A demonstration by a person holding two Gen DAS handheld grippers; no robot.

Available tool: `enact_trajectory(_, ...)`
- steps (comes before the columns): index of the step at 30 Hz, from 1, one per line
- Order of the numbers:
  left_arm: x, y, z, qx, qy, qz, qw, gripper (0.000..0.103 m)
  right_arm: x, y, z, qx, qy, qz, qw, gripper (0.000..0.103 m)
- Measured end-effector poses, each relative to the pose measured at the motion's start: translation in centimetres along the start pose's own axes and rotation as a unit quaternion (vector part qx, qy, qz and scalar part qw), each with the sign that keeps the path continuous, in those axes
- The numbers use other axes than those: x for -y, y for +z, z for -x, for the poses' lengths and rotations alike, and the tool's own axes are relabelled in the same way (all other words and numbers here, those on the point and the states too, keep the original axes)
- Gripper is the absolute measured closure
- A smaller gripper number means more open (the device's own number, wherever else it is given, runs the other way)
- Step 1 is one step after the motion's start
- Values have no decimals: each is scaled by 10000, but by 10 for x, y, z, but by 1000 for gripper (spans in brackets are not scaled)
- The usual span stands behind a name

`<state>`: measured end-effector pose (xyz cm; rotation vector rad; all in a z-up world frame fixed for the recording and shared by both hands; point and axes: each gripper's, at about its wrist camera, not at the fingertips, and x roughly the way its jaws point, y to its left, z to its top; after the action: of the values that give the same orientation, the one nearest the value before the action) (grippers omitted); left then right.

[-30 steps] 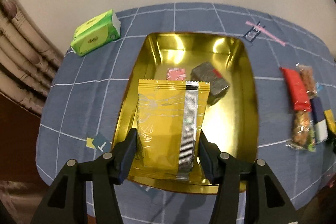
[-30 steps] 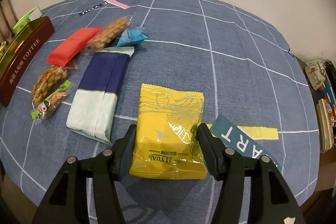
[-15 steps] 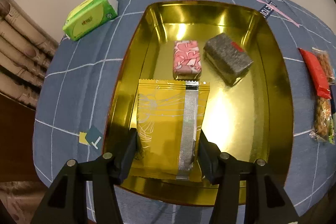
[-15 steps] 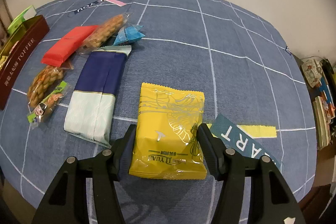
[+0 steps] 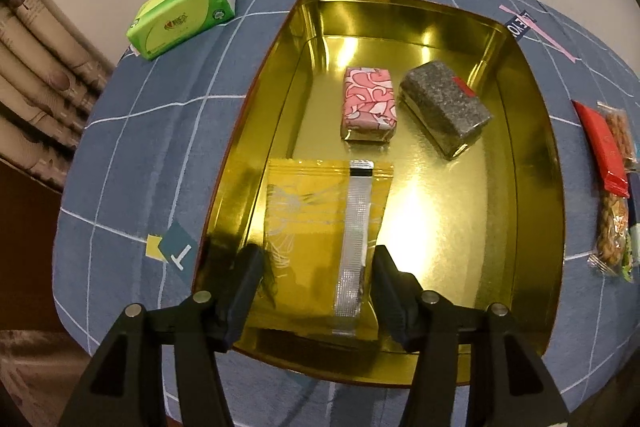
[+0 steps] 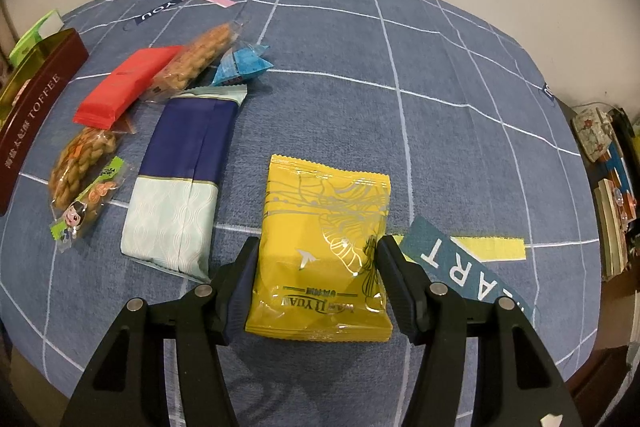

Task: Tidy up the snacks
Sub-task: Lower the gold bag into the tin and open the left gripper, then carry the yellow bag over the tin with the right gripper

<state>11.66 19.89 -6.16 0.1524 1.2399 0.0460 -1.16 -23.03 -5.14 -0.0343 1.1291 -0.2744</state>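
In the left wrist view a yellow snack packet (image 5: 312,227) lies back side up, silver seam showing, on the floor of the gold tin (image 5: 536,131). My left gripper (image 5: 318,259) straddles its near end; its jaws are opening and small gaps show beside the packet. Farther in the tin lie a pink patterned packet (image 5: 370,103) and a grey speckled one (image 5: 444,107). In the right wrist view my right gripper (image 6: 318,251) is shut on a second yellow packet (image 6: 324,235), pads pressing its two sides above the blue cloth.
Left of the right gripper lie a navy-and-mint pack (image 6: 180,179), a red packet (image 6: 128,87), two bags of twisted snacks (image 6: 200,55), a small blue packet (image 6: 242,65) and a green cartoon packet (image 6: 86,207). The tin's maroon side (image 6: 32,115) is far left. A green tissue pack (image 5: 180,13) sits beyond the tin.
The left gripper came down into the tin with its yellow packet, and its fingers have now parted from the packet's sides. The right gripper holds still with its packet.
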Motion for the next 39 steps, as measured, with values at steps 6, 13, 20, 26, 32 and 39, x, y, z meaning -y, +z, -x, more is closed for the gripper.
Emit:
enact_trajectory(6,-1,-1,12,200,25,-34,9998,44,-2,1,0,-48,-30,-41,10000,48)
enact_trajectory(13,-12,-4,41,686,56,226,9974,44,-7,-1,2,-1,-128,-83,9999,52)
enact_trajectory(20,-30,-16,53,796,-95,603,9950,44,-5,6,18,176,-1,-310,9994,57)
enact_trajectory(26,-37,-26,60,812,-250,822,9930,44,-9,4,10,45,39,-241,9997,57)
enact_trajectory(32,-37,-31,64,834,-231,889,9923,44,-14,4,13,117,-20,-108,9999,57)
enact_trajectory(39,-45,-39,67,852,-196,1099,9901,44,-23,23,42,450,85,-320,9984,57)
